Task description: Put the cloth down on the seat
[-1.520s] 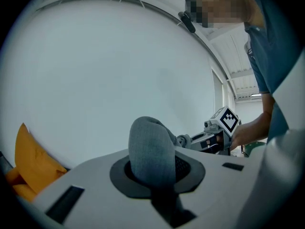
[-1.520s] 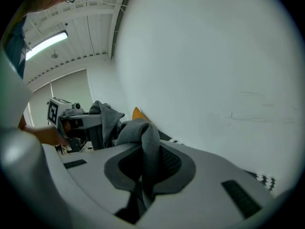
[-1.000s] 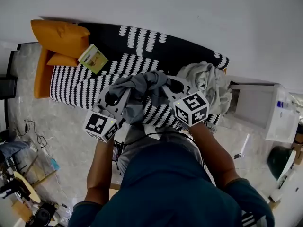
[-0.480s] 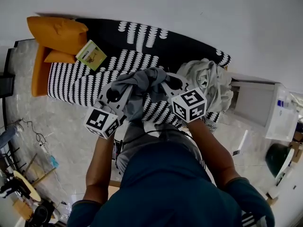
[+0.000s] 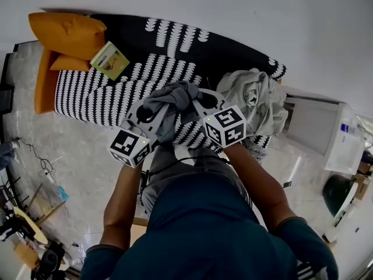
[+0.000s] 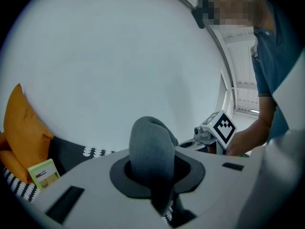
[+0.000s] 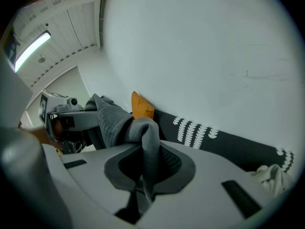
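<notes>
Fingers (image 6: 95, 190) of left gripper (image 5: 156, 107) and right gripper (image 5: 197, 104) each pinch the grey cloth (image 5: 175, 93), seemingly stretched crosswise between them.

Head view steeply down, gripper views close, probably near level, sharing seat (image 5: 99, 98)

Matt grey knit cloth (image 5: 172, 98); patterned fabric seat (image 5: 105, 95); glossy stone floor (image 5: 76, 156).

The middle of the striped seat (image 5: 99, 98) lies bare and open from the front. At its left end sit orange cushions (image 5: 67, 32) and a small box (image 5: 109, 60); a heap of pale clothes (image 5: 253, 98) fills the right end.
</notes>
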Tool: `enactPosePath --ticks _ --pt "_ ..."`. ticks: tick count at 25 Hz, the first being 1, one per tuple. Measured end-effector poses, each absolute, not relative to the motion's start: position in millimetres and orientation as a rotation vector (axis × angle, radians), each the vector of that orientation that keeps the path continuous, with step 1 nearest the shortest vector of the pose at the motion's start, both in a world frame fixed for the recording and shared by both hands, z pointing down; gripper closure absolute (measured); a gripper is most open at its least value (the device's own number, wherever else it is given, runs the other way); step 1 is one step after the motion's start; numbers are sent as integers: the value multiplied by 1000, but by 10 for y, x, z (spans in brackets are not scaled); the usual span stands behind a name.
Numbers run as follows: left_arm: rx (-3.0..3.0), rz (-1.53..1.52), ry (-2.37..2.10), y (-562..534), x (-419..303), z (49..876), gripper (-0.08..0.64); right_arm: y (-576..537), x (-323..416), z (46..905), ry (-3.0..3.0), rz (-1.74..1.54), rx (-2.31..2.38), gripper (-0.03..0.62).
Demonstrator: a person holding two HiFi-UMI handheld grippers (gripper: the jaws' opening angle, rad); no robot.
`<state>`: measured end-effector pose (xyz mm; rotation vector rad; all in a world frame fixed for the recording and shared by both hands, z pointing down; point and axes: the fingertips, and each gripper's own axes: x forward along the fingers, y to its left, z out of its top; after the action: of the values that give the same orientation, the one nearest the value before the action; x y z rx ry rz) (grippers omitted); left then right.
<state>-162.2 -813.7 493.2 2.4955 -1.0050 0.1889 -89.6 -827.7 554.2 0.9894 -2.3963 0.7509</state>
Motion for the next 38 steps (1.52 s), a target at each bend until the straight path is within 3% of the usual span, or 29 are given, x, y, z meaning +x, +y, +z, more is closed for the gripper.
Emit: enactPosePath --ticks 38 --pt "2420 195 -1112 -8345 -2107 5674 502 -8498 -785 6201 -2331 683 1146 555"
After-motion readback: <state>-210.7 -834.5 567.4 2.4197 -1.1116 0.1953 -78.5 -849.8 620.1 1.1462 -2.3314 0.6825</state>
